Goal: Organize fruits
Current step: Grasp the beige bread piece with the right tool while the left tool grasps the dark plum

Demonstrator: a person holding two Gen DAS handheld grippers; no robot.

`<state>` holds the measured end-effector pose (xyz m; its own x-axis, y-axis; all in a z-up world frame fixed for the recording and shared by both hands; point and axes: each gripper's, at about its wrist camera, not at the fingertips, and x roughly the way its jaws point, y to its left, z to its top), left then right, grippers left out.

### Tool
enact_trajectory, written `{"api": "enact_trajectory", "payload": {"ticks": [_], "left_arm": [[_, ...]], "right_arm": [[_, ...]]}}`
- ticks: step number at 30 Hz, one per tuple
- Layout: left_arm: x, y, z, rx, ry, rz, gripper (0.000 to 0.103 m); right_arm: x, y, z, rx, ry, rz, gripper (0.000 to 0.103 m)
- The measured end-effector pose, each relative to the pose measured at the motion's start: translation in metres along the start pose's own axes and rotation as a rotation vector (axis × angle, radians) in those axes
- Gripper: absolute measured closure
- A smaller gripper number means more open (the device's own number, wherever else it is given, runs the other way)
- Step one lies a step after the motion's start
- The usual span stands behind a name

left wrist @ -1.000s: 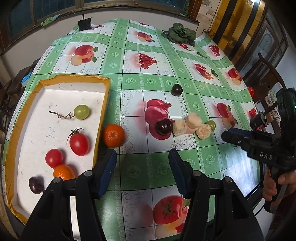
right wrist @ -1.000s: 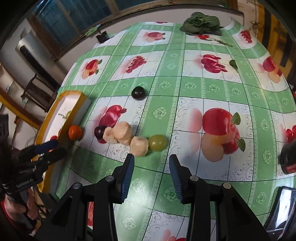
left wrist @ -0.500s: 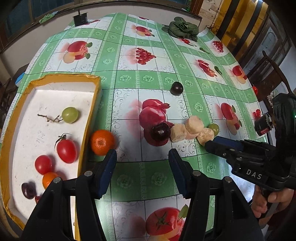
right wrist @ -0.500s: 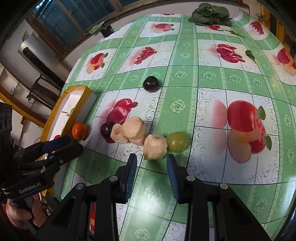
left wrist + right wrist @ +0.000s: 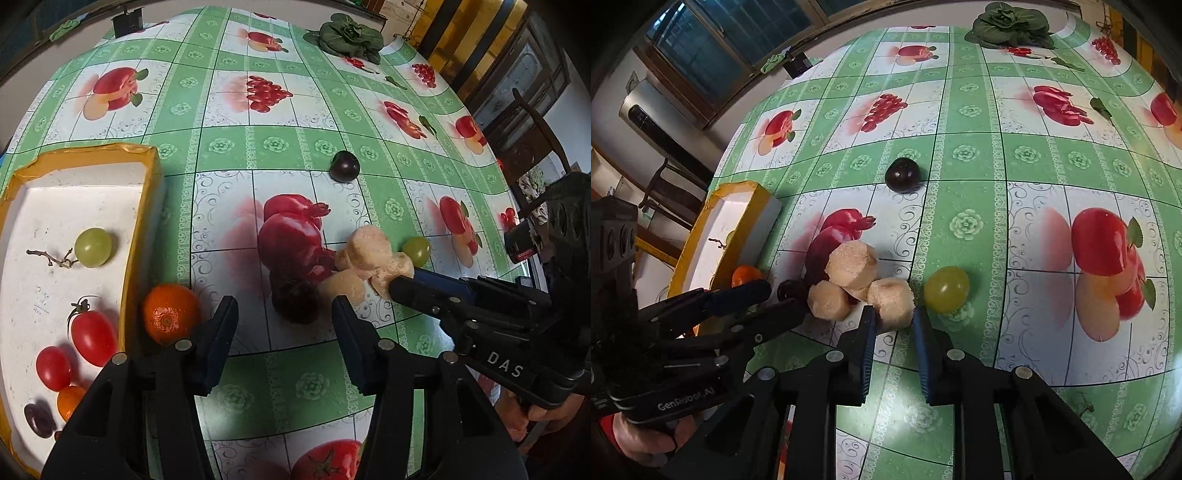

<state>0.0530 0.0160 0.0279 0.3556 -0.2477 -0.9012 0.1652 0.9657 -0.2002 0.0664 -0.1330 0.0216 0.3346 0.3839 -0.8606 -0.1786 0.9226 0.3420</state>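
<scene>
My right fingers (image 5: 892, 323) have just been closing and now clamp the pale peeled fruit chunk (image 5: 892, 302). My left fingers (image 5: 282, 314), closing slightly but still apart, straddle the dark round plum (image 5: 295, 301), so both fruits look ready to lift.

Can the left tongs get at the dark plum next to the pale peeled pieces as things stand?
Probably yes: the left tongs hang open, the dark plum right between their tips; the right tongs grip a peeled piece alongside.
</scene>
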Motion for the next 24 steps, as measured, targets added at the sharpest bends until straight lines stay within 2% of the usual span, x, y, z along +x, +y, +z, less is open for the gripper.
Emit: {"api": "enact_trajectory", "payload": {"ticks": [8, 13, 17, 24], "left_arm": [[0.007, -0.012, 0.006, 0.039, 0.005, -0.012, 0.058], [0.009, -0.019, 0.013, 0.061, 0.003, -0.039, 0.074], [0.008, -0.019, 0.011, 0.059, 0.007, -0.053, 0.075], [0.002, -0.013, -0.003, 0.061, 0.023, -0.069, 0.074]], "right_arm": [[-0.009, -0.005, -0.003, 0.008, 0.004, 0.006, 0.084], [-0.016, -0.007, -0.004, -0.008, 0.01, -0.028, 0.084], [-0.017, -0.015, -0.005, -0.005, 0.009, -0.064, 0.084], [-0.016, -0.021, -0.004, 0.012, 0.005, -0.051, 0.084]]}}
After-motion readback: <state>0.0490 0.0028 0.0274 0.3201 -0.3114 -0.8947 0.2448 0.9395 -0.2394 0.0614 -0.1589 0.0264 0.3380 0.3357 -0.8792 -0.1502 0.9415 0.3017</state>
